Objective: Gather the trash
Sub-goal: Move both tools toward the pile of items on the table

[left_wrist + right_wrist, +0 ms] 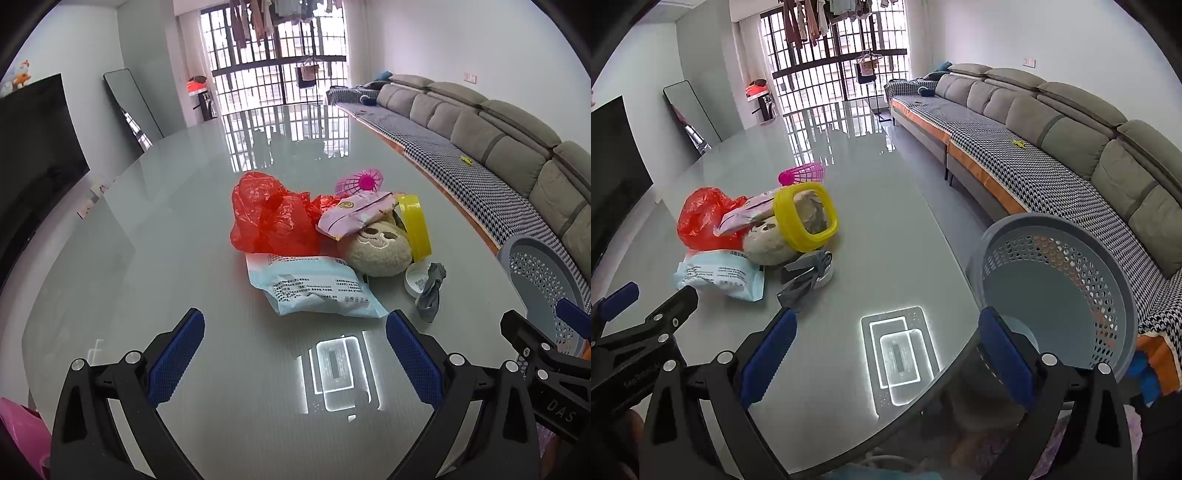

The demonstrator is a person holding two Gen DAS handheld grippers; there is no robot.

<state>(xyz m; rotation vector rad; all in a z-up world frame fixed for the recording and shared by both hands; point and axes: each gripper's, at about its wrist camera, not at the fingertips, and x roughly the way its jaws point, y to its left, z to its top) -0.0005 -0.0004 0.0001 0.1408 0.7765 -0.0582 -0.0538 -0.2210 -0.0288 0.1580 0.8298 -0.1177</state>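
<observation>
A pile of trash lies on the glossy grey table: a red plastic bag, a light blue wipes packet, a pink wrapper, a beige plush, a yellow lid, a white cap, a grey crumpled wrapper and a pink shuttlecock. My left gripper is open and empty, just short of the blue packet. My right gripper is open and empty over the table's right edge. A grey perforated bin stands right of the table.
A long grey sofa with a houndstooth cover runs along the right wall. A black TV and a leaning mirror stand on the left. A barred window with hanging clothes is at the far end.
</observation>
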